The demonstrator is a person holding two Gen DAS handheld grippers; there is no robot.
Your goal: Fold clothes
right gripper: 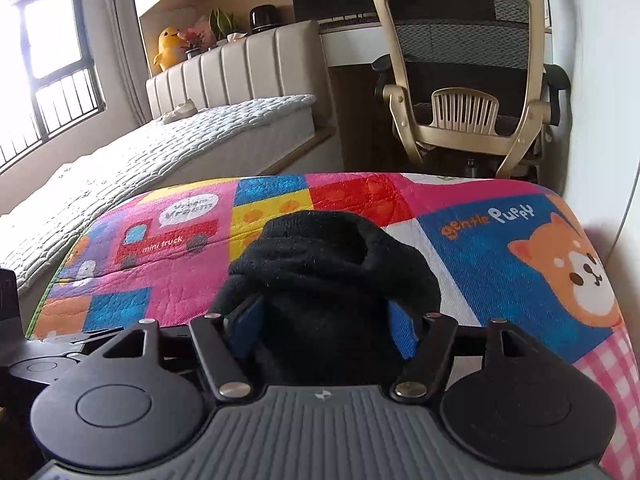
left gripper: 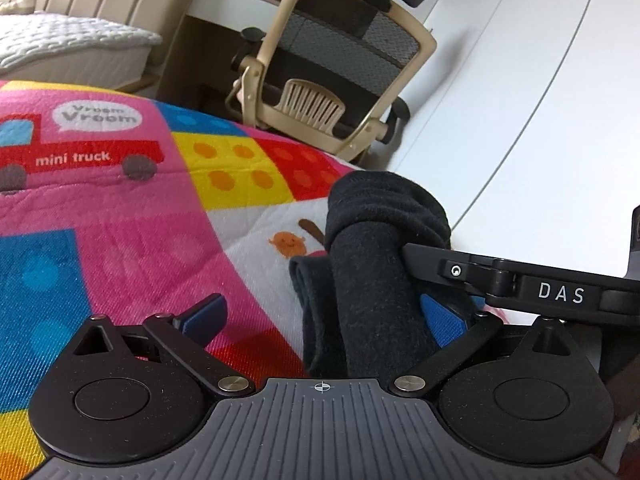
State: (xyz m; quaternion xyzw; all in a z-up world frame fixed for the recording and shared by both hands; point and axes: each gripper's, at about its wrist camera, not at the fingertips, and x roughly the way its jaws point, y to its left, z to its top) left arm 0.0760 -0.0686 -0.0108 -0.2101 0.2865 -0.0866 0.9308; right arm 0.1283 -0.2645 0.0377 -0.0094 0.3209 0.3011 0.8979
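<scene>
A: Start with the biggest thing. What are you working on?

B: Your surface is covered by a bright patchwork quilt (right gripper: 500, 248) printed with a mini truck (left gripper: 80, 152) and a puppy (right gripper: 576, 276). A bed (right gripper: 168, 148) lies beyond it on the left, and a beige mesh office chair (right gripper: 468, 80) stands past the far edge.

A: Where is the garment?

B: The black garment (right gripper: 320, 276) sits bunched and rolled on the quilt, near the edge by the white wall. In the left wrist view it reads as a dark roll (left gripper: 376, 264) with a folded flap beside it.

A: And your right hand-held gripper (right gripper: 324, 328)?

B: Its blue pads (right gripper: 402, 332) flank the bundle on both sides. The jaws stand partly apart; whether the pads press on the cloth, you cannot tell.

A: Left hand-held gripper (left gripper: 324, 316)?

B: Jaws wide apart, gripping nothing. One blue pad (left gripper: 206, 316) hangs over bare quilt, the other lies against the roll.
</scene>
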